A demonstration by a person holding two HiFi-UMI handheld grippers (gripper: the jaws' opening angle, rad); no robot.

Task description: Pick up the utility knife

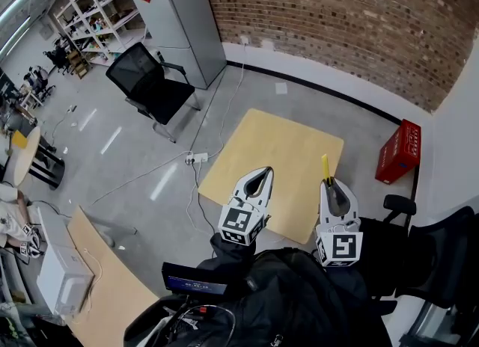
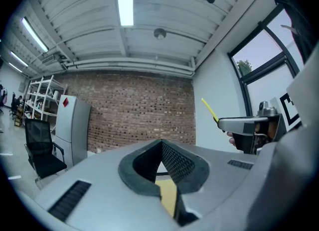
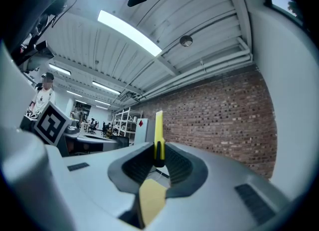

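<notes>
Yellow knife (image 3: 158, 130) pinched between the right gripper (image 1: 330, 185) jaws
It pokes out past the jaw tips; the 2 grippers hover side by side over the table (image 1: 247, 151) (left gripper (image 1: 266, 172) jaws together, empty).

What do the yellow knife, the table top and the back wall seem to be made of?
Utility knife: probably smooth yellow plastic, evenly coloured, with a dark part where the right tongs clamp it.
Table: pale wood or wood-look laminate, matte; no grain can be made out.
Wall: bare reddish-brown brick, with mortar lines showing.
</notes>
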